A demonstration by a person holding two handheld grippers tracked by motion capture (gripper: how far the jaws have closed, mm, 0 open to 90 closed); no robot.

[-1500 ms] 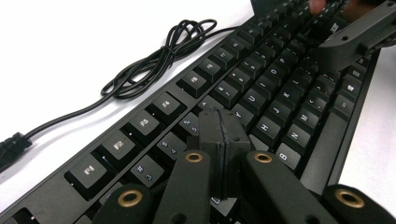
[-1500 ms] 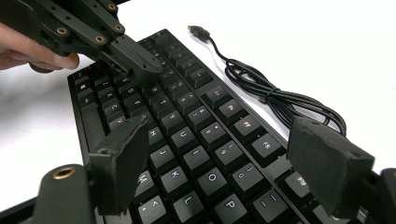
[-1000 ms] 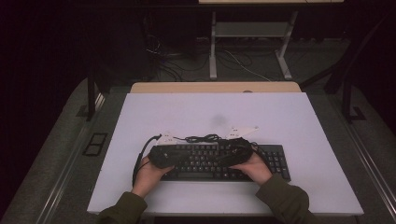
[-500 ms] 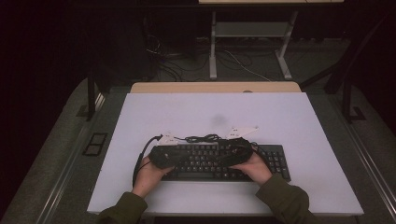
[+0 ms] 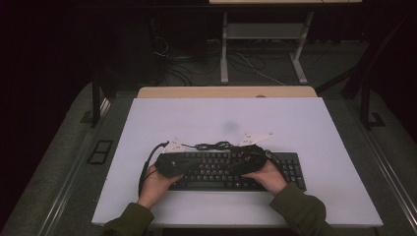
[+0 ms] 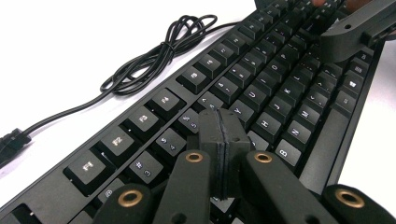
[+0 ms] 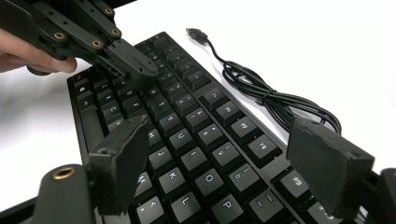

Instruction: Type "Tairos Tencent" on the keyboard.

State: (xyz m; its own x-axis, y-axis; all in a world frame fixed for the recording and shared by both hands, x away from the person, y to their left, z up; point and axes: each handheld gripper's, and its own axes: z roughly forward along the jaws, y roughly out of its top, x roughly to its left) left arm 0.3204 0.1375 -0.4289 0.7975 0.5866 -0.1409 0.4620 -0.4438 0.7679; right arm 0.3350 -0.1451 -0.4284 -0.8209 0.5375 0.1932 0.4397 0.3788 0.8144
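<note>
A black keyboard lies across the near half of the white table, with its coiled black cable bunched just behind it. My left gripper is shut with nothing between its pads, and its tip hangs close over the number and upper letter keys. My right gripper is open, its two pads spread wide above the right-hand letter keys. The two grippers point at each other over the middle of the keyboard. In the right gripper view the left gripper reaches in from the upper left.
The cable's USB plug lies loose on the table beyond the keyboard. A wooden tabletop adjoins the far edge. Behind it, metal frame legs and floor cables stand in the dark.
</note>
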